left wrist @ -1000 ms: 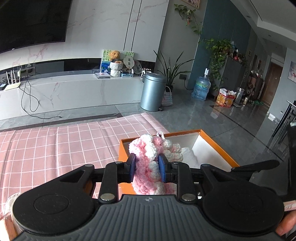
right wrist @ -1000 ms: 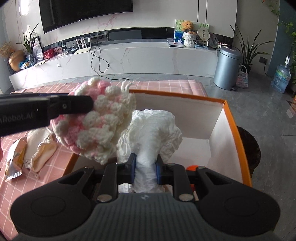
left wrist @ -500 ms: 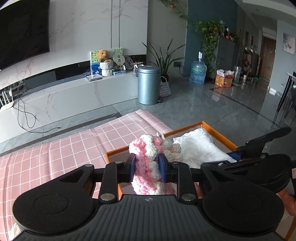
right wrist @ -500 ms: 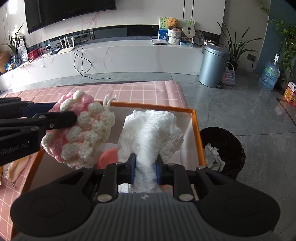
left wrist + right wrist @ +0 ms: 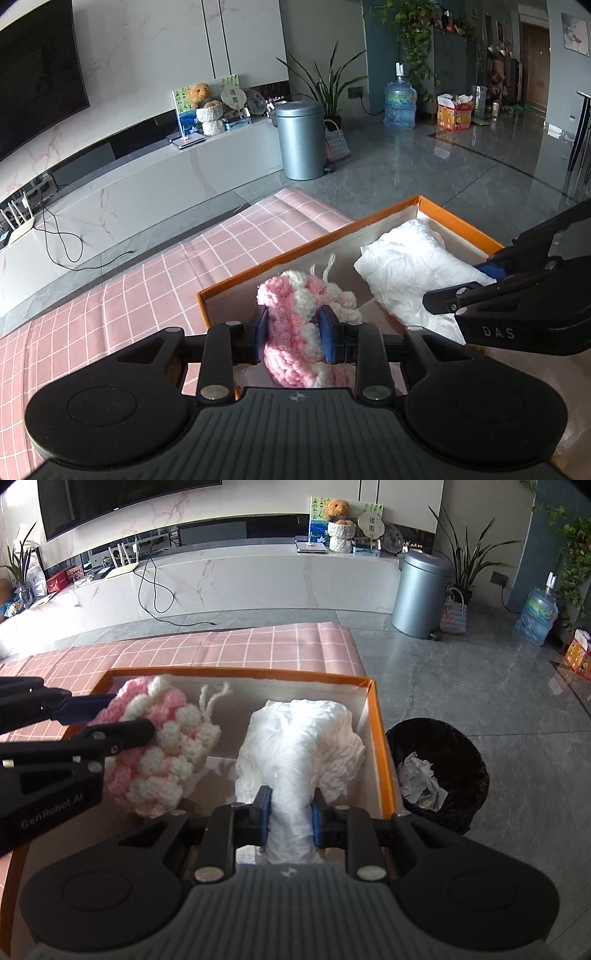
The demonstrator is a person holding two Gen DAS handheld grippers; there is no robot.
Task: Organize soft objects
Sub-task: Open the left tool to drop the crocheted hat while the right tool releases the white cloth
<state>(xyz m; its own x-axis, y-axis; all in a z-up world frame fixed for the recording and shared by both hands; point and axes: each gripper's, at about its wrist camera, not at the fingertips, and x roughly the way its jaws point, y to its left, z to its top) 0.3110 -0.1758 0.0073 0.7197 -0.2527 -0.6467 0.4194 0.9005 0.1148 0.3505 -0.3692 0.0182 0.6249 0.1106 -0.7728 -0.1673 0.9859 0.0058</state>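
An orange-rimmed white box (image 5: 376, 738) stands on the pink checked tablecloth (image 5: 236, 650). My left gripper (image 5: 294, 325) holds a pink-and-white knitted piece (image 5: 295, 295) over the box's left half; its jaws are opening, though the blue pads still touch the yarn. From the right wrist view the same knitted piece (image 5: 166, 746) hangs from the left gripper (image 5: 125, 716). My right gripper (image 5: 290, 812) is shut on a crumpled white soft wad (image 5: 299, 738) inside the box's right half. The wad (image 5: 410, 273) and right gripper (image 5: 458, 284) also show in the left wrist view.
A black waste bin (image 5: 439, 771) with crumpled paper stands on the floor just right of the box. Farther off are a silver pedal bin (image 5: 417, 594), a water bottle (image 5: 535, 613) and a long white TV bench (image 5: 221, 579).
Both grippers have carried their loads farther over the box and lower into it. The left wrist view has rolled, and the white wad now lies beside the knitted piece.
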